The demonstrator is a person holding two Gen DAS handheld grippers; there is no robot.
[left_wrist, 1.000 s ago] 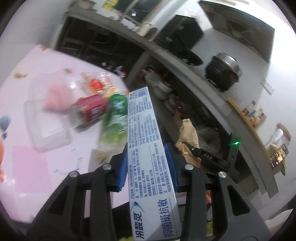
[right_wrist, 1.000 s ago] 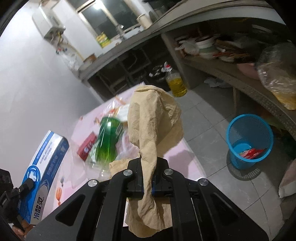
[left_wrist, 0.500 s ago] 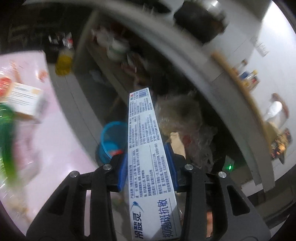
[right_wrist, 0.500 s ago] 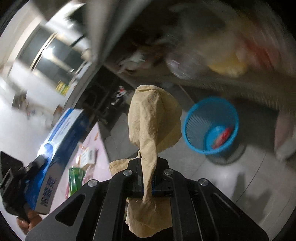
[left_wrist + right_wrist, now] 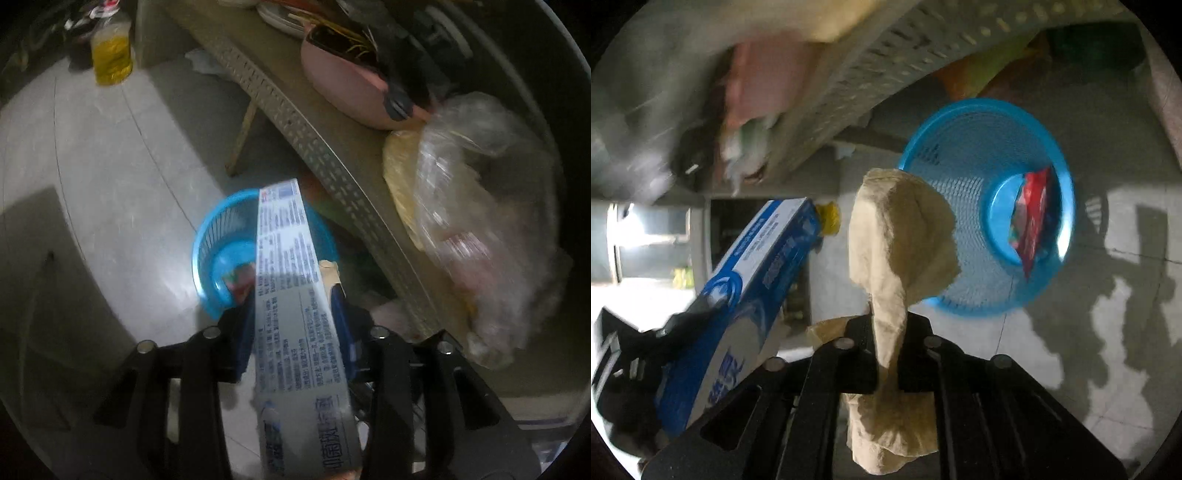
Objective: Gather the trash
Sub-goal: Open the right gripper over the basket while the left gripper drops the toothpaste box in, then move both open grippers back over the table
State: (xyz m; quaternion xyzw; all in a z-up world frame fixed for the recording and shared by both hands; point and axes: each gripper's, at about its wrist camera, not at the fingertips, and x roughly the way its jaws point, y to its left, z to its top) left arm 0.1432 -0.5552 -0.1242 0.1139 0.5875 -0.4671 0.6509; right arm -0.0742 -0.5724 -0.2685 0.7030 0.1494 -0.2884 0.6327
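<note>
I am carrying two pieces of trash toward the blue waste basket [image 5: 218,258] on the tiled floor, and neither has gone in yet. On the left, my left gripper [image 5: 295,332] is angling down over the basket with the toothpaste box [image 5: 291,295] lying lengthwise between its blue pads; the jaws have just been opening, and the box is looking loose and slightly tilted there, so I judge it is about to slide out, its far end already reaching over the basket's rim. To the right, my right gripper [image 5: 886,354] is pointing at the same basket [image 5: 964,155] with the crumpled brown paper [image 5: 897,236] standing up from between its fingers; these jaws have also just been opening, a small gap is showing on each side of the paper's thin neck, and the paper is not dropping yet, its top edge overlapping the basket's near left rim in the right wrist view. Inside the basket a red snack wrapper [image 5: 1032,218] is already lying, so part of the collecting is done; these two items are left, and whatever trash remains elsewhere is out of view. Just beyond the basket a low perforated shelf [image 5: 325,155] is overhanging its far right side, loaded with a pink basin [image 5: 343,85] and a clear plastic bag [image 5: 491,229], leaving little room on that side. A yellow oil bottle [image 5: 110,55] is standing far left, well apart.
</note>
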